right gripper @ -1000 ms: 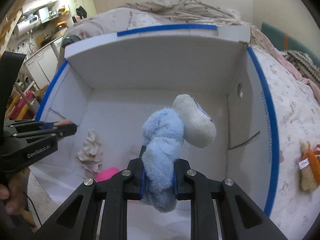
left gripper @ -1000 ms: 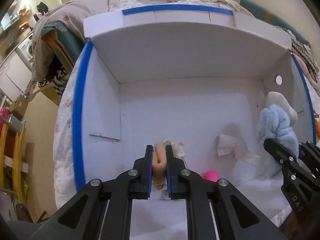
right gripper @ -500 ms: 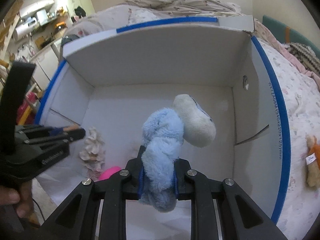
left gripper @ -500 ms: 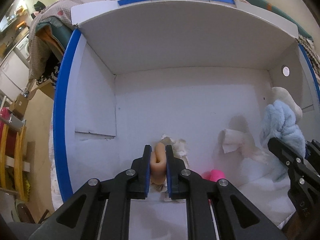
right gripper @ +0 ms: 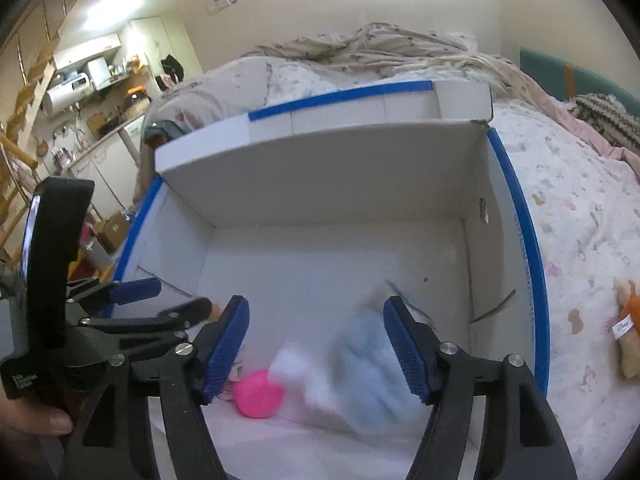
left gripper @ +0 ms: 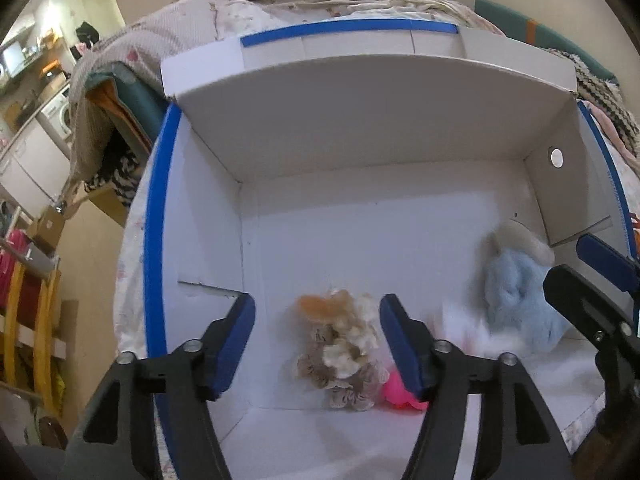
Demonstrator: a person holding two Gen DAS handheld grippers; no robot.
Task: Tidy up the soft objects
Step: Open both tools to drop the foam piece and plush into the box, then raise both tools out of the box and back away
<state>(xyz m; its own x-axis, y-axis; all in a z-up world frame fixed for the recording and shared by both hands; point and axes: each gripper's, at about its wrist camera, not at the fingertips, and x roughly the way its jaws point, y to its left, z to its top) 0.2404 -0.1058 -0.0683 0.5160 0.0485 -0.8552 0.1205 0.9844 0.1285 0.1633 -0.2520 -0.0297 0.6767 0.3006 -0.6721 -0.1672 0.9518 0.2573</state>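
A white cardboard box (left gripper: 360, 128) with blue tape on its rims stands on a bed. My left gripper (left gripper: 318, 338) hangs over the box's near left part, its jaws opening, pads clear of the orange and cream soft toy (left gripper: 340, 344) that lies below on the box floor. My right gripper (right gripper: 316, 344) is over the near right part, its jaws opening too. The pale blue plush (right gripper: 368, 372) is blurred below them, touching neither pad. In the left wrist view that blue plush (left gripper: 520, 300) is by the right wall. A pink ball (right gripper: 258, 394) lies on the floor between the toys.
An orange and tan plush (right gripper: 628, 336) with a tag lies on the flowered bedspread (right gripper: 580, 208) right of the box. A hand (right gripper: 28, 436) holds the left gripper's handle. Rumpled blankets lie behind the box; a kitchen area and wooden rack are at left.
Both grippers have opened. The left let go of the orange and cream toy, now on the box floor. The right released the blue plush, which dropped blurred toward the floor. The right gripper rose slightly.
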